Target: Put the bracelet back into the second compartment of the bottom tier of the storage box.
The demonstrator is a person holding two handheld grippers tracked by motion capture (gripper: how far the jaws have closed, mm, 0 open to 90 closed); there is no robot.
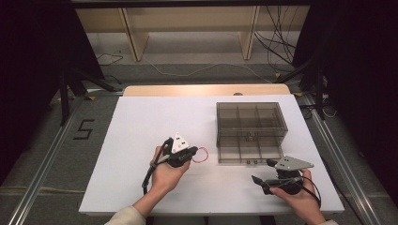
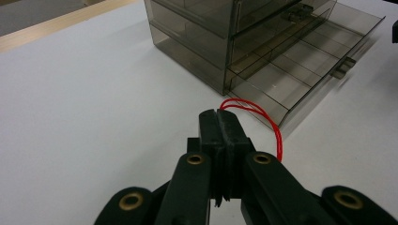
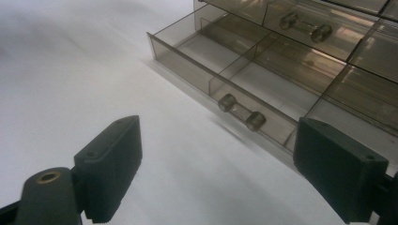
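While the left gripper (image 2: 219, 115) clenches a red string (image 2: 263, 117), the right gripper (image 3: 220, 164) gapes beside the drawer (image 3: 244, 89).

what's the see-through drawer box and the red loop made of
Smoky grey see-through drawer box: probably hard glossy plastic, since dividers show through its walls and the edges catch highlights. Thin red loop pinched in the left gripper: looks like fine cord or coated wire; it holds a springy curve, but which one is unclear.

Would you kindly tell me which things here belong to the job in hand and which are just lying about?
In the job:
red cord loop, pinched in the left gripper
drawer cabinet, its bottom drawer pulled out
right gripper, open

Just about:
floor cables
wooden shelf
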